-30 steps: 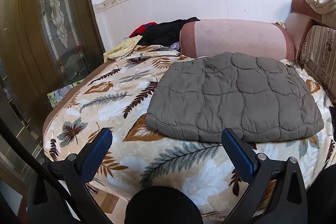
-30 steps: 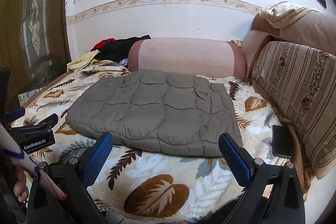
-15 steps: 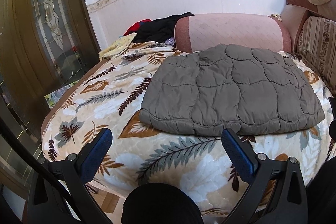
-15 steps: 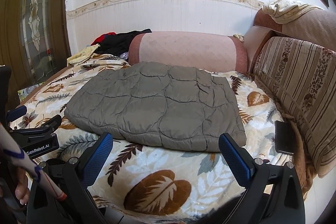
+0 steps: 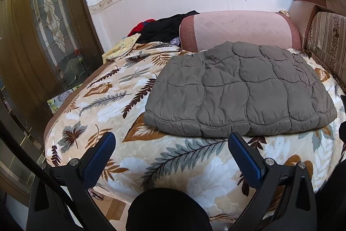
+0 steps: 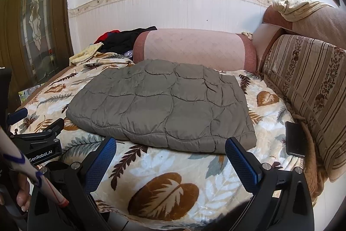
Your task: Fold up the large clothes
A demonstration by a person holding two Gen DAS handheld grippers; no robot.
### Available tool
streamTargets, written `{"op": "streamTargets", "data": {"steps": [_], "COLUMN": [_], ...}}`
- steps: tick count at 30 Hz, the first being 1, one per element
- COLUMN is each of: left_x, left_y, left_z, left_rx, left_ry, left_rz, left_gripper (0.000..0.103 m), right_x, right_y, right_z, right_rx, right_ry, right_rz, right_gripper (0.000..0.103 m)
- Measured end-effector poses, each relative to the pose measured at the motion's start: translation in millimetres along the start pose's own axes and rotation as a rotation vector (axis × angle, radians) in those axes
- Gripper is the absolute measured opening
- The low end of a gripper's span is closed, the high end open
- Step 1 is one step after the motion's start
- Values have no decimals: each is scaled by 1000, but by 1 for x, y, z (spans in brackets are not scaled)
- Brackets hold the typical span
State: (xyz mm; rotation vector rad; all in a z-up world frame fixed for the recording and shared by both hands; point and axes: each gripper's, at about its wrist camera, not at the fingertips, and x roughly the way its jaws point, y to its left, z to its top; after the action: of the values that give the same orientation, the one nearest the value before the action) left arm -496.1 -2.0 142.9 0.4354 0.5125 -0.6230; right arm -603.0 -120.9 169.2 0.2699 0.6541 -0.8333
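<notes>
both grippers gape empty near the folded grey jacket; only the right view shows a dark phone.

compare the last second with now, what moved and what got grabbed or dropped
Both grippers, left gripper and right gripper, backed slightly away from the grey quilted jacket and tilted, showing more of the leaf-print blanket. Nothing was grabbed or released; both sets of jaws stayed wide open and empty. The jacket stayed folded flat in place, in front of the pink bolster.
</notes>
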Motion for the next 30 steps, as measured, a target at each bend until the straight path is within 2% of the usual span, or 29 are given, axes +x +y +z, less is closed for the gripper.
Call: {"op": "streamTargets", "data": {"steps": [30], "left_x": [0], "left_y": [0], "left_z": [-4], "left_rx": [13], "left_ry": [-3], "left_rz": [2], "left_gripper": [103], "right_x": [4], "right_y": [-2], "right_z": [-3], "right_rx": [8], "right_ry": [14], "right_rz": [2], "right_gripper": [102]}}
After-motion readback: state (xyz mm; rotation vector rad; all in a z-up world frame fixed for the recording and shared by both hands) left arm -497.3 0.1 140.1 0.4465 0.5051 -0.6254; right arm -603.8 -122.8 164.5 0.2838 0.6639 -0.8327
